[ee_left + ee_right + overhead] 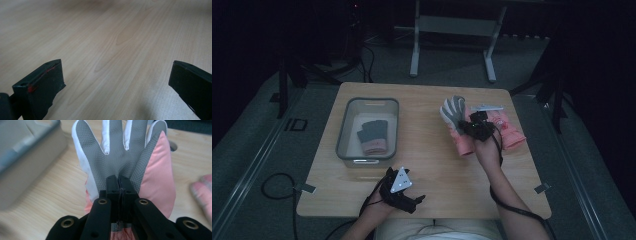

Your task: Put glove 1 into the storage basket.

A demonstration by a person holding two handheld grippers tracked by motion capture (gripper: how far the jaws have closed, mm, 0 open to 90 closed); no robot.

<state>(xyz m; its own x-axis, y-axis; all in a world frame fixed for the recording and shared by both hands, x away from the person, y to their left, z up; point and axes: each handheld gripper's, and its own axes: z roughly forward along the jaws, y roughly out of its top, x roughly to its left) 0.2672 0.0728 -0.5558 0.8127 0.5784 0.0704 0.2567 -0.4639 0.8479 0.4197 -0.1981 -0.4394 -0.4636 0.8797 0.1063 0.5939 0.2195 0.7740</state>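
A pink glove with a grey textured palm [120, 152] hangs palm-up in my right gripper [119, 182], whose jaws are shut on the middle of the palm. From above, this glove [454, 114] is at the table's right half with the right gripper [469, 126] on it. A second pink glove [510, 129] lies just right of it and appears at the edge of the right gripper view [203, 192]. My left gripper [416, 200] rests near the front edge; its jaws [116, 71] are wide open over bare wood.
A grey plastic bin [344, 127] stands on the left half of the table and holds a grey and pink glove [374, 136]. The bin's corner [27, 157] is close on the left in the right gripper view. A metal frame [452, 30] stands beyond the table.
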